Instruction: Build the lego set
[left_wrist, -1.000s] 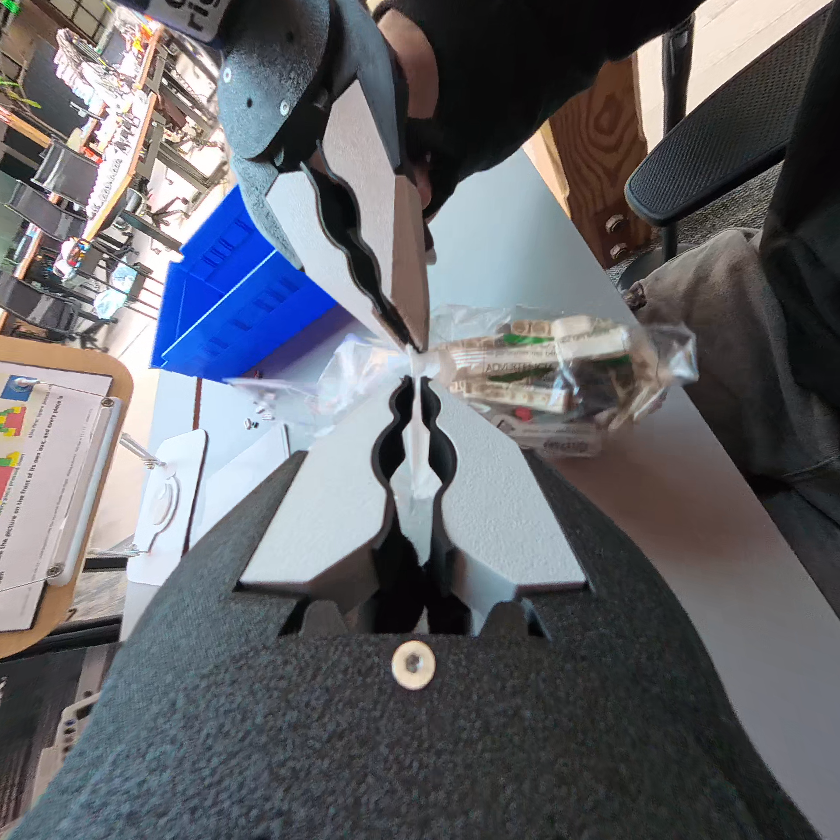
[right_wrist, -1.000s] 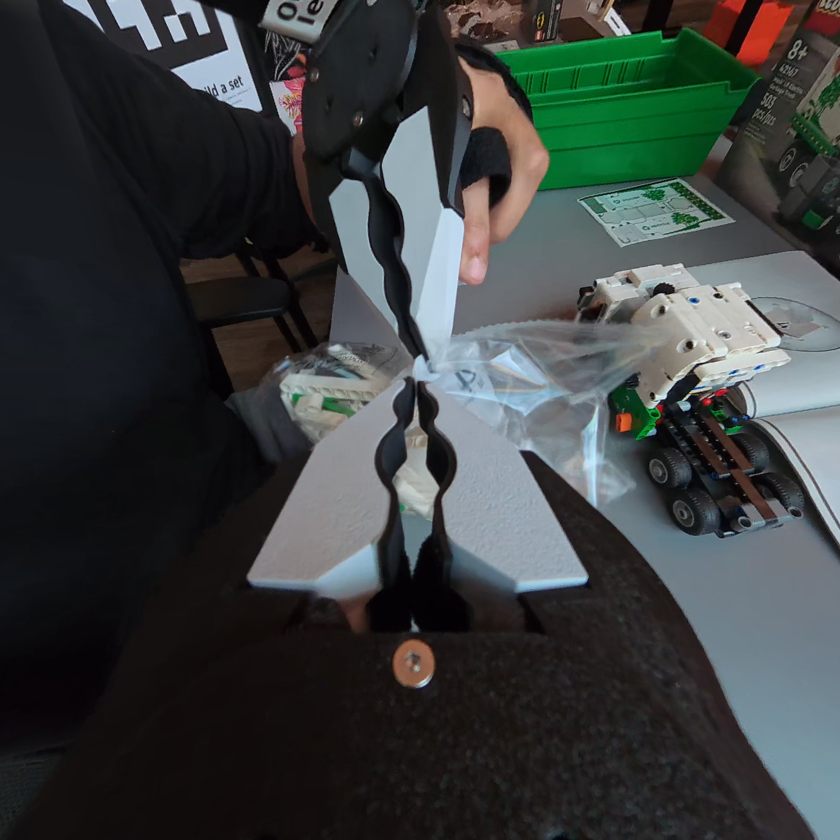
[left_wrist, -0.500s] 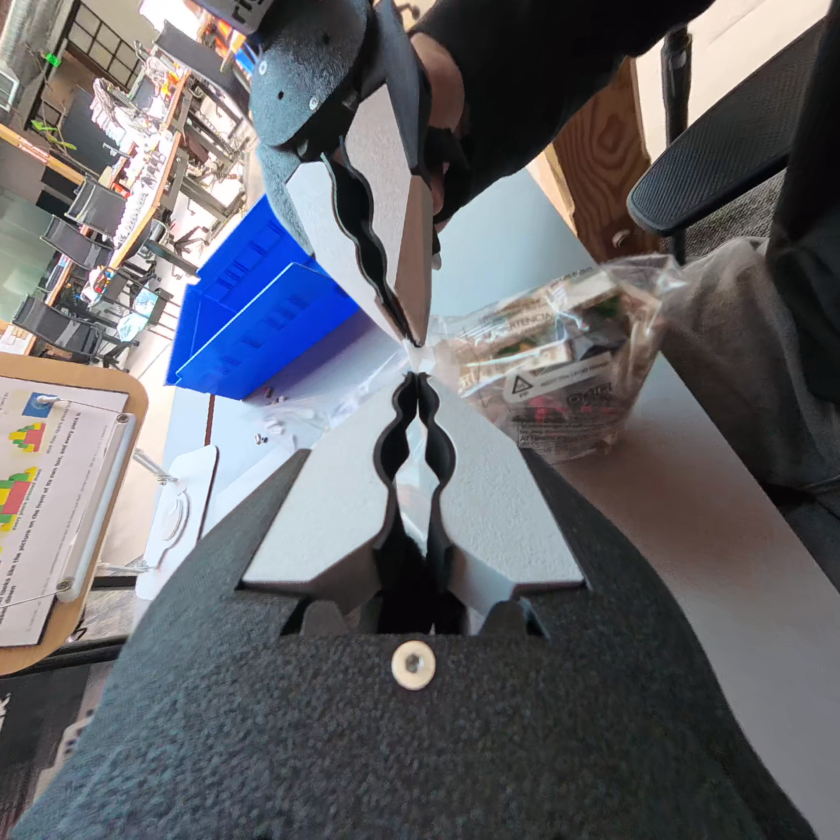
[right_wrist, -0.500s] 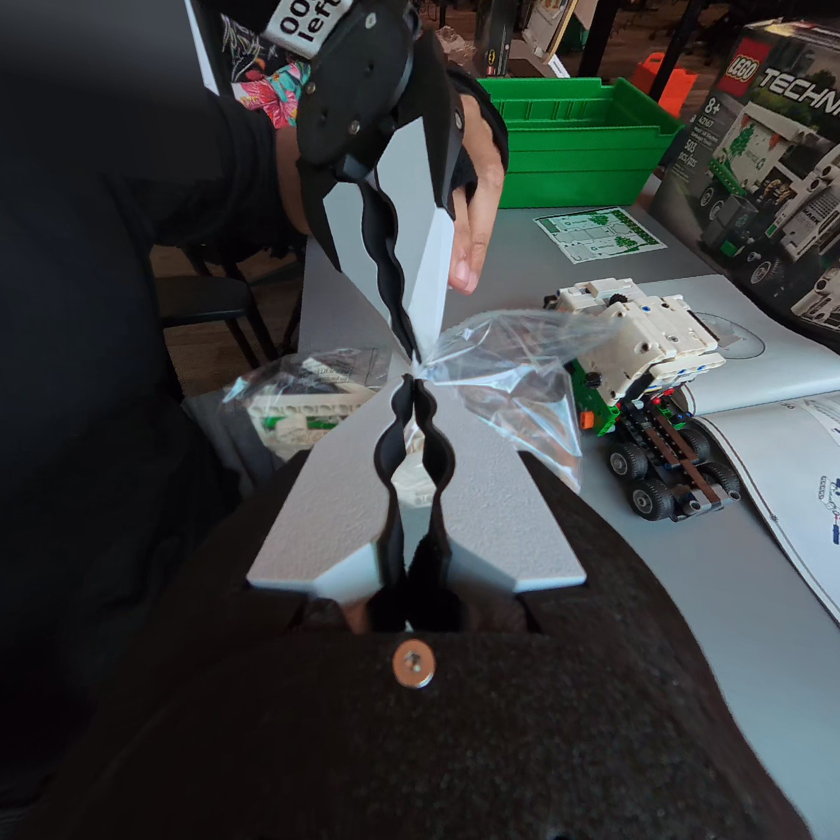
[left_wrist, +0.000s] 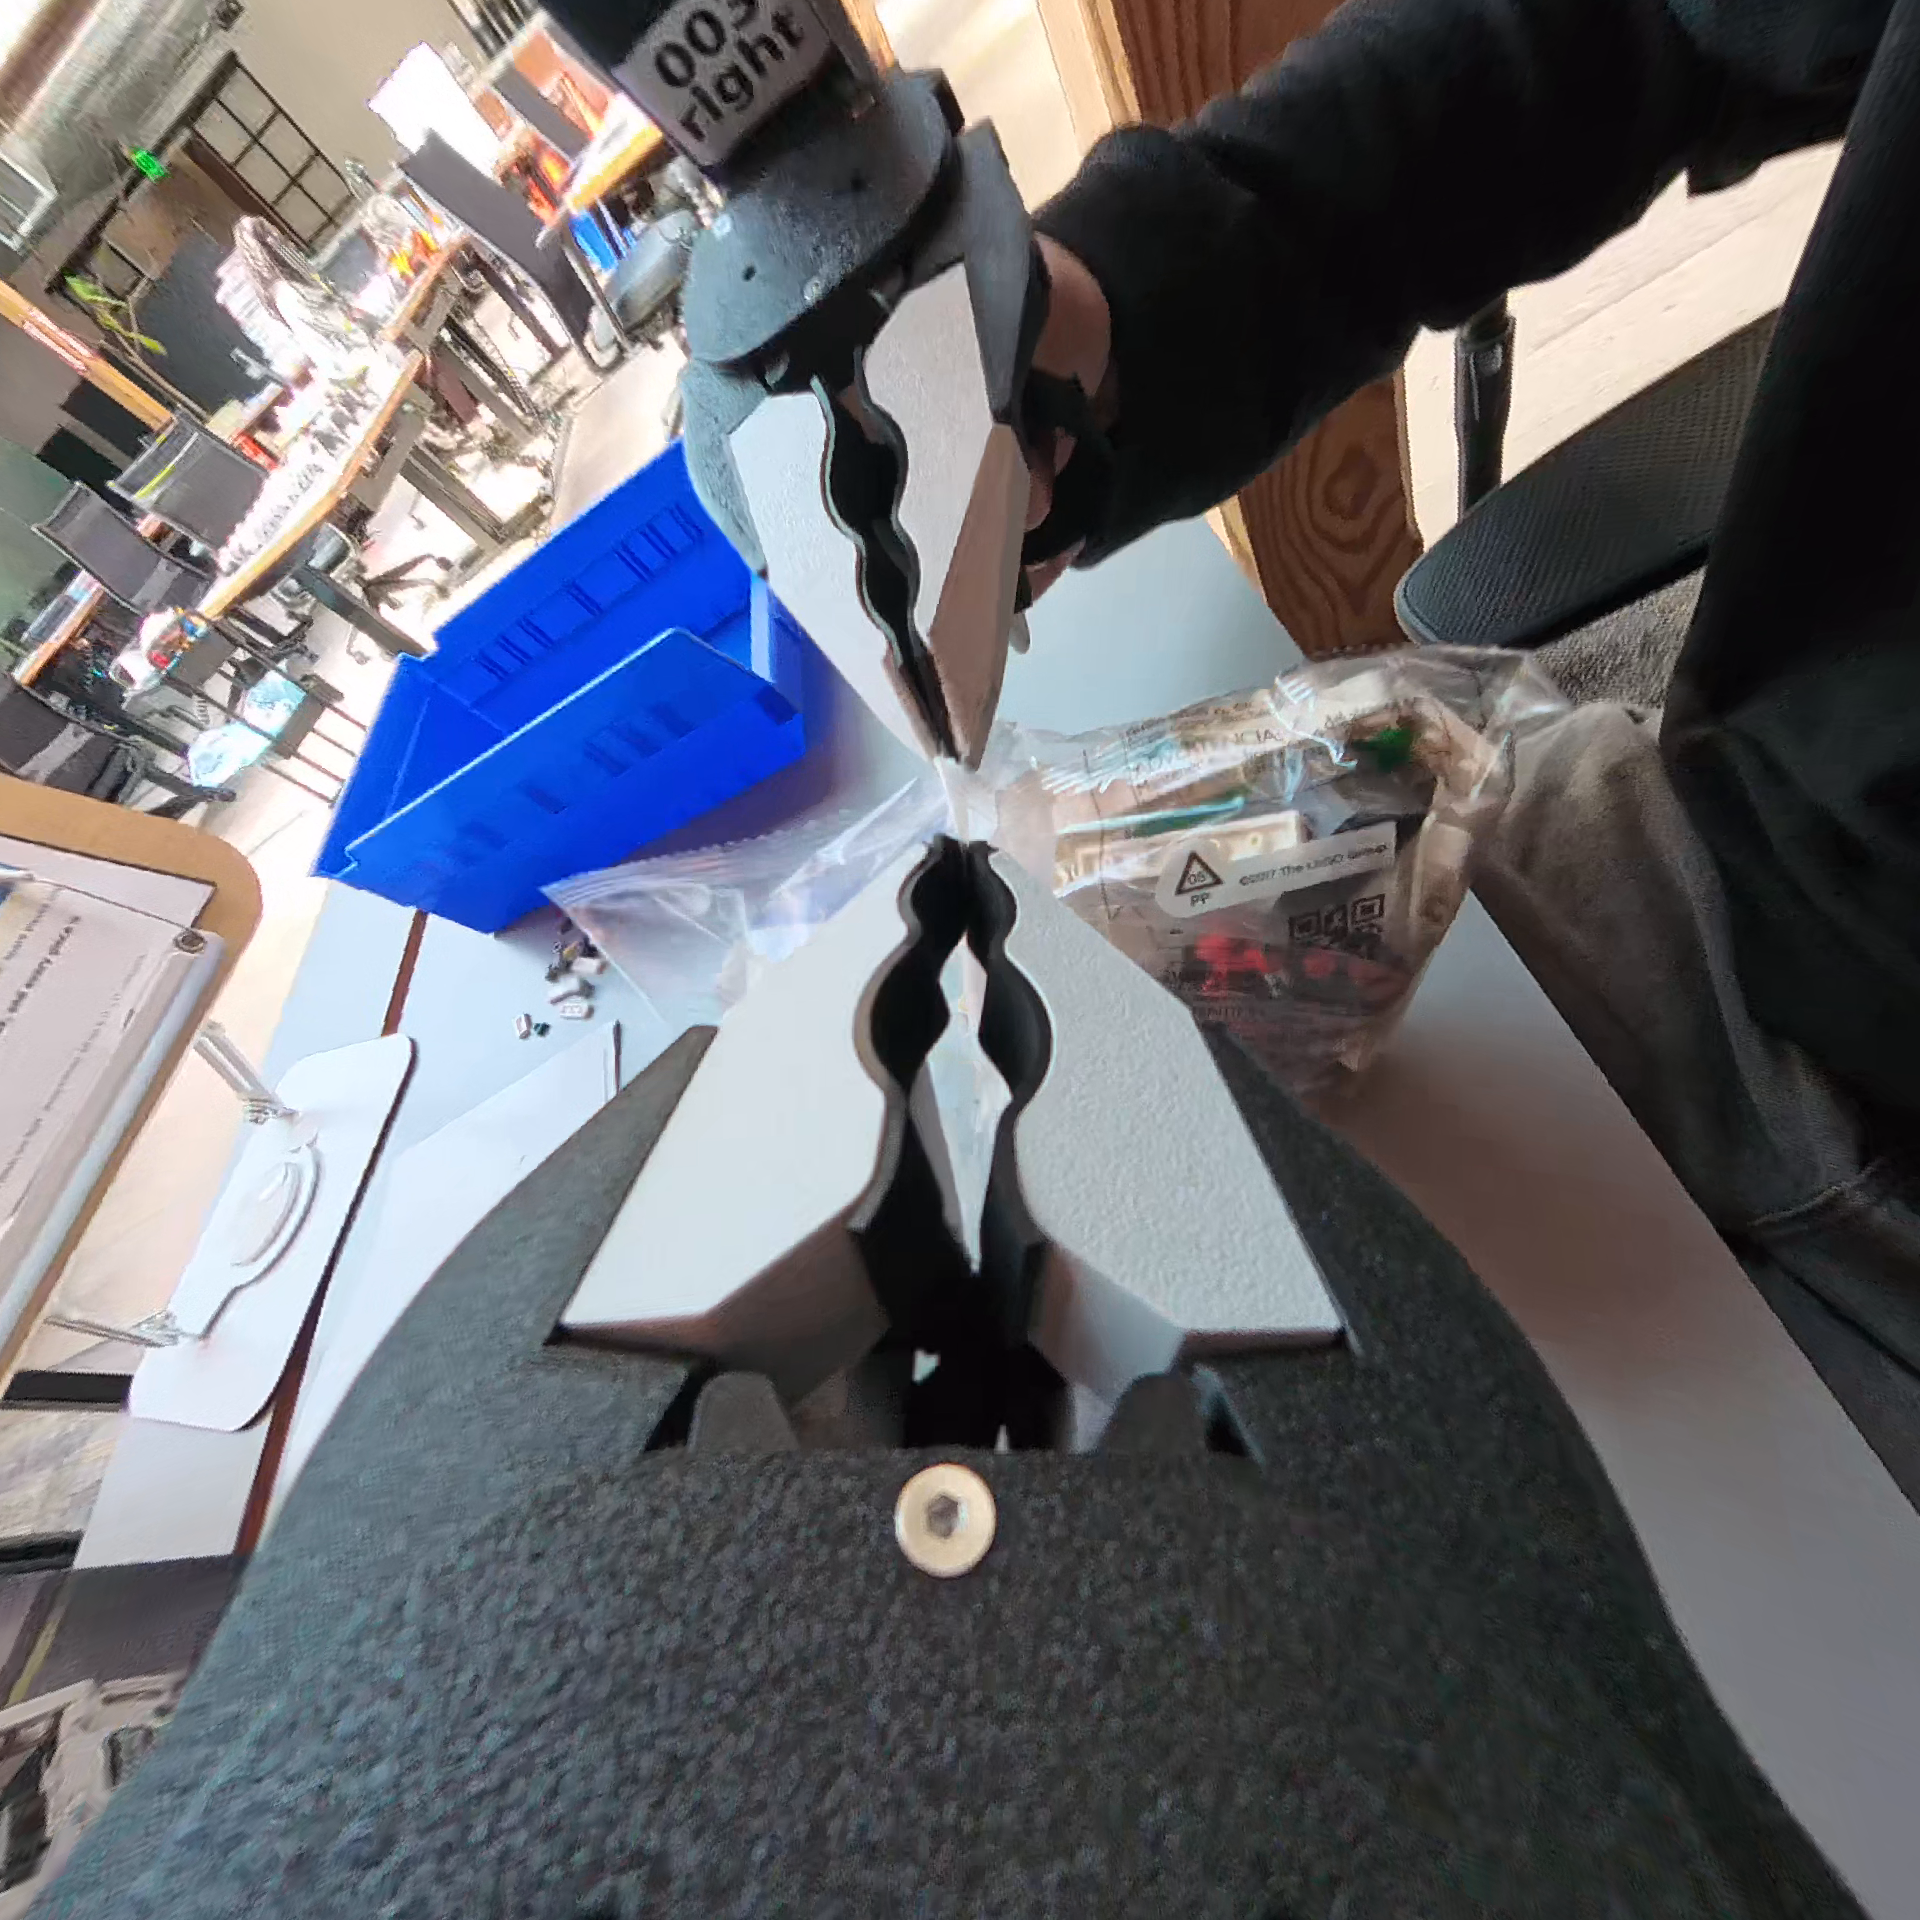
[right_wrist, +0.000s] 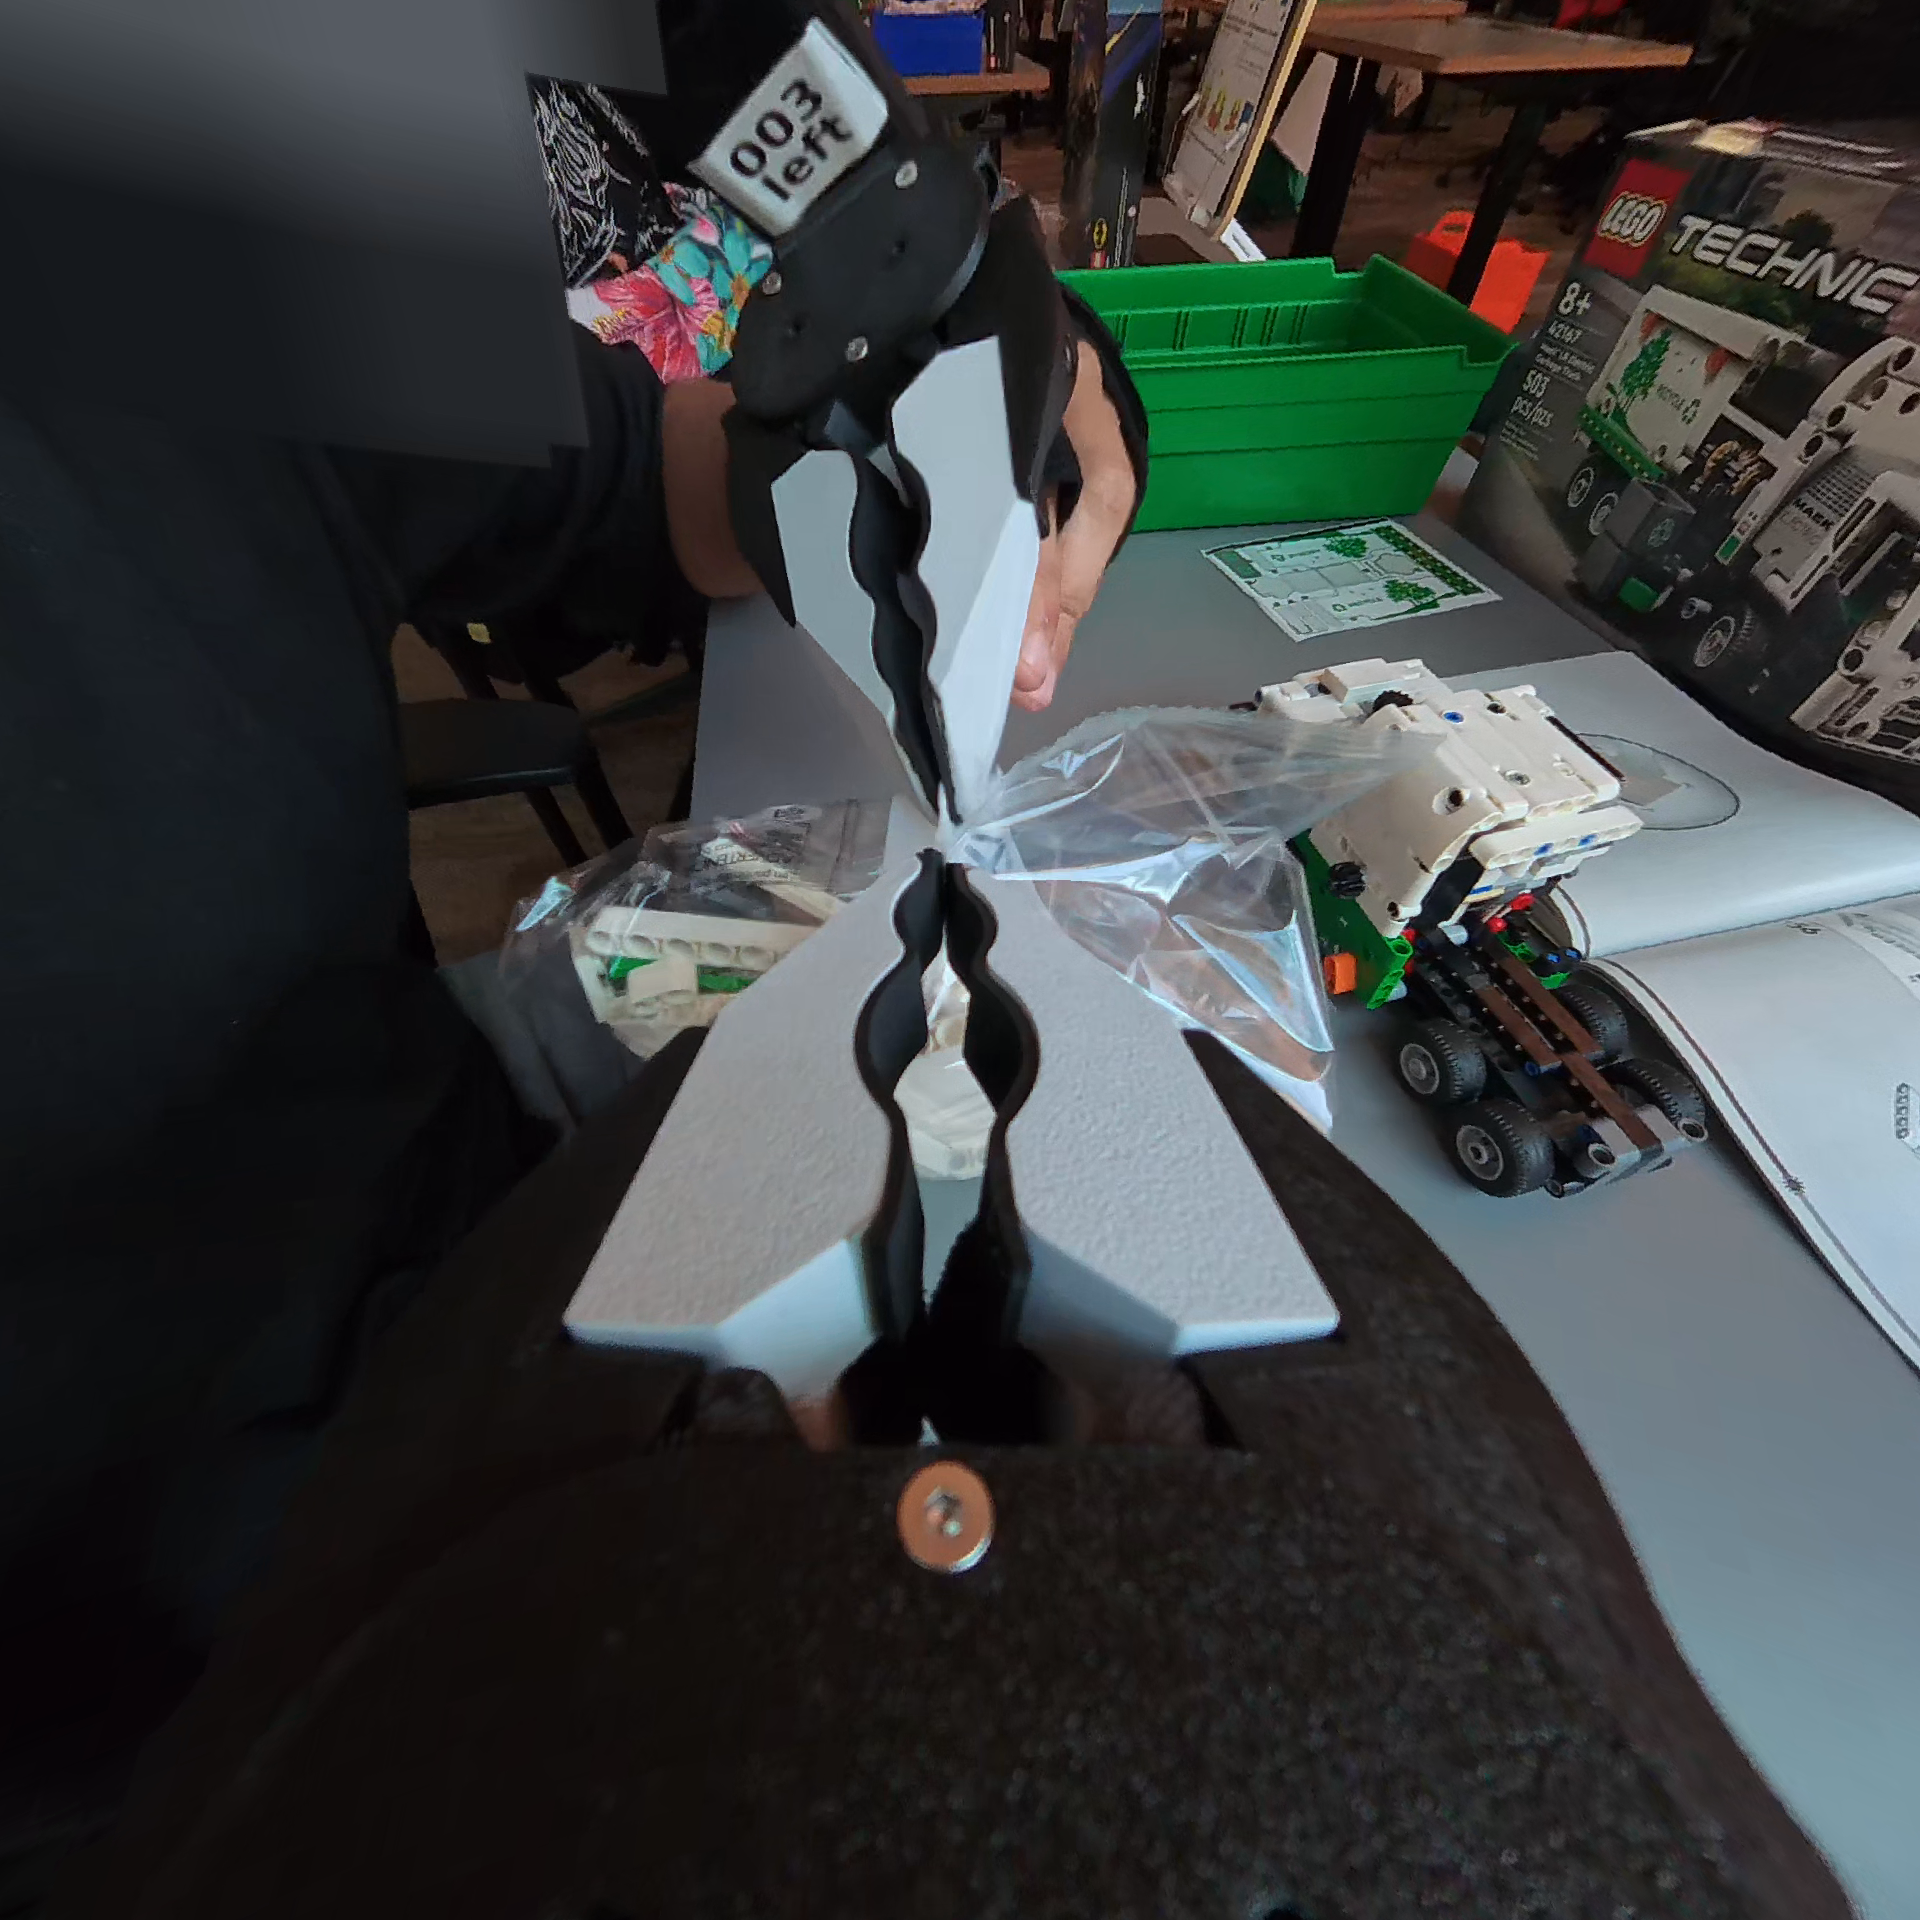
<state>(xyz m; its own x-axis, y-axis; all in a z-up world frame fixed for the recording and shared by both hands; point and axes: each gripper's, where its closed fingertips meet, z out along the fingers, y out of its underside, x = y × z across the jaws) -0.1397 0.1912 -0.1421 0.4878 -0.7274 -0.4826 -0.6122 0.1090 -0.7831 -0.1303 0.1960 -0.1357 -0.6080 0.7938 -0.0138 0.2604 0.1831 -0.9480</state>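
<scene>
A clear plastic bag (left_wrist: 1299, 862) of white, green and black lego parts hangs over the grey table's (left_wrist: 1143, 623) near edge. My left gripper (left_wrist: 961, 847) is shut on the bag's bunched middle from below. My right gripper (left_wrist: 951, 750) comes down from above, shut on the same bunch, tips almost touching. In the right wrist view my right gripper (right_wrist: 943, 868) pinches the bag, the left gripper (right_wrist: 948, 808) opposite it. The bag's filled end (right_wrist: 686, 935) lies left, its empty clear end (right_wrist: 1164, 862) spreads right. A partly built white and green truck (right_wrist: 1455, 883) stands on the table.
An open instruction booklet (right_wrist: 1818, 1039) lies under and beside the truck. A sticker sheet (right_wrist: 1351, 577), a green bin (right_wrist: 1288, 395) and the set's box (right_wrist: 1745, 416) stand behind. A blue bin (left_wrist: 582, 748), small loose parts (left_wrist: 566, 987) and a sign board (left_wrist: 83, 1039) are on the other side. The grippers are tip to tip, or close to it.
Both grippers have kept their pinch on the bag. The bag's filled end has swung and turned. The grippers have tilted and shifted slightly, so more of the truck and box shows.
</scene>
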